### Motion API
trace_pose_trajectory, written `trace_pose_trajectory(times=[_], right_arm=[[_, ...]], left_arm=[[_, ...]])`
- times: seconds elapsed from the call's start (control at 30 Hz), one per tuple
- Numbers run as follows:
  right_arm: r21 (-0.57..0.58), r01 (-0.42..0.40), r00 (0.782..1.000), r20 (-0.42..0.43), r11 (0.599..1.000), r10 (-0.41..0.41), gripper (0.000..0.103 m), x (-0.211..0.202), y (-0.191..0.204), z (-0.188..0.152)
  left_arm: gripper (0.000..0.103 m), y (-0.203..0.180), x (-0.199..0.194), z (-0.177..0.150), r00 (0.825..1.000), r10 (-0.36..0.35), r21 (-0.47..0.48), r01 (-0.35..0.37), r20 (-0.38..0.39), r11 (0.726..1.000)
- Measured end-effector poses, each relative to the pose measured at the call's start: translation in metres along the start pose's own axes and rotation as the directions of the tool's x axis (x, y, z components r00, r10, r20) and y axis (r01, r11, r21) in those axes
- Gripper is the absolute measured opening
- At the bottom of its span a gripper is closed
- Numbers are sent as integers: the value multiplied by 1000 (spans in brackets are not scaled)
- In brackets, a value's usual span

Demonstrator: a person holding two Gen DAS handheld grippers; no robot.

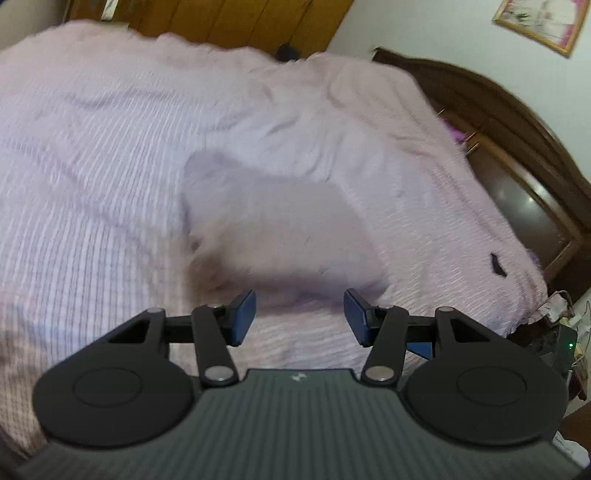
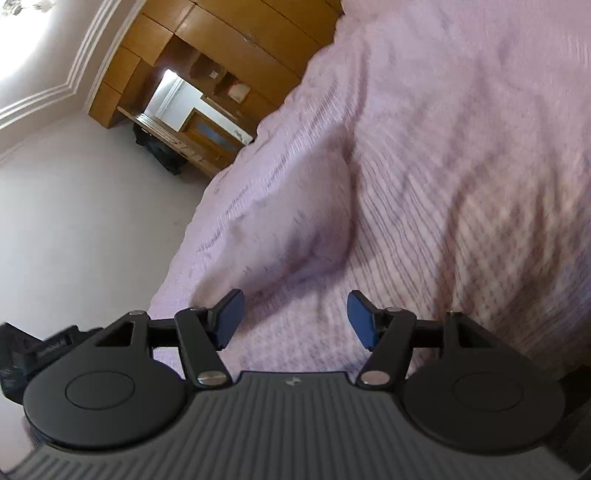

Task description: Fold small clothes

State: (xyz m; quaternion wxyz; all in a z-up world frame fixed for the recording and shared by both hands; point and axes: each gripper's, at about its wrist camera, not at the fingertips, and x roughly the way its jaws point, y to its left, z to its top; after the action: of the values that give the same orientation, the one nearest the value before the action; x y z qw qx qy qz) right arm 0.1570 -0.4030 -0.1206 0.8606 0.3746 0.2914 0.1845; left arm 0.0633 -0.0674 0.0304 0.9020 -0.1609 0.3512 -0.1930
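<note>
A folded garment (image 1: 273, 229) lies mid-frame on the bedspread (image 1: 92, 147); the headboard (image 1: 517, 140) runs along the right edge, a wardrobe (image 1: 236, 22) stands at top behind the bed.

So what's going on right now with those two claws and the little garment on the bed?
Left gripper open, empty. Right gripper open, empty. Small pale garment lies on the pink bedspread, ahead of both, untouched. Picture blurred; nothing seen in the way.

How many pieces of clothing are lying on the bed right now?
1. A single pale garment lies on the pink bedspread, just ahead of the open left gripper; the right wrist view shows the same piece. Blur could hide others.
</note>
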Motion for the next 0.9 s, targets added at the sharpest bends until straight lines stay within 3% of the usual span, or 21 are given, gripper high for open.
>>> trace_pose_trajectory(times=[0.03, 0.1, 0.17, 0.33, 0.4, 0.47, 0.5, 0.6, 0.8, 0.9], right_arm=[[-13, 4, 1000, 17, 1000, -4, 71, -7, 10, 5], [-62, 4, 999, 54, 998, 0, 85, -21, 34, 18], [-137, 15, 997, 78, 991, -4, 93, -29, 57, 29], [-314, 130, 984, 157, 940, -83, 96, -31, 85, 37], [-351, 157, 979, 180, 923, -98, 102, -28, 81, 29], [-366, 162, 979, 179, 916, -102, 103, -19, 71, 22], [-372, 157, 981, 168, 915, -100, 103, -12, 68, 19], [-372, 193, 975, 176, 908, -136, 103, 7, 66, 15], [-509, 351, 931, 279, 786, -235, 103, 39, 87, -12], [-552, 352, 934, 263, 756, -243, 103, 46, 92, -24]], left_arm=[[56, -6, -5, 6, 1000, -3, 10, 3, 15, 1000], [59, -15, -15, 14, 999, -4, 39, 2, 51, 999], [61, -24, -25, 21, 995, 4, 93, -13, 99, 996], [78, -33, -27, 33, 983, 49, 157, -78, 179, 985], [83, -34, -17, 32, 977, 79, 189, -117, 197, 975], [99, -30, -7, 27, 974, 104, 217, -148, 203, 965], [101, -27, -1, 24, 973, 107, 226, -153, 203, 962], [102, -13, 22, 12, 972, 133, 248, -180, 196, 952], [102, 6, 50, -17, 970, 142, 281, -194, 196, 940], [102, 11, 58, -23, 969, 168, 284, -215, 182, 934]])
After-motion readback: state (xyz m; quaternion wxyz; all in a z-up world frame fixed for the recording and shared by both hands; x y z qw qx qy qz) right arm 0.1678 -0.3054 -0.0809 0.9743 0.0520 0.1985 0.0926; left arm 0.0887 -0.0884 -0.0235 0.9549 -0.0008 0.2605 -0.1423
